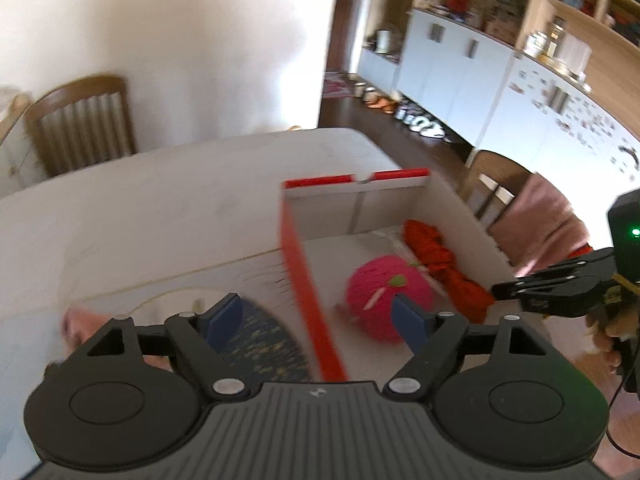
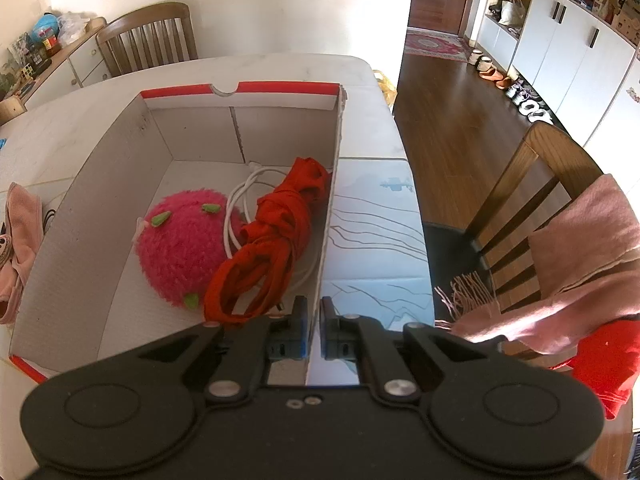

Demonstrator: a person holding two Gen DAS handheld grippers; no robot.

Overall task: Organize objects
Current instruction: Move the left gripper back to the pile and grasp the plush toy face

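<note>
Steadying box [image 2: 100, 216] wall – right gripper [image 2: 314, 320] clamped; left gripper [image 1: 316, 320] spread, empty – next fetch pink cloth [image 2: 18, 240].

One box [image 2: 120, 184]: one pink plush ball [image 2: 184, 248], one red cloth bundle [image 2: 272, 240], one white cable [image 2: 236, 204]. Two wooden chairs [image 2: 148, 36].

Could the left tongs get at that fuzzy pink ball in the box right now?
Probably yes. The left tongs are open and empty, the box has no lid, and the pink ball lies uncovered beside the red cloth. Only the box's red side wall must be cleared.
</note>
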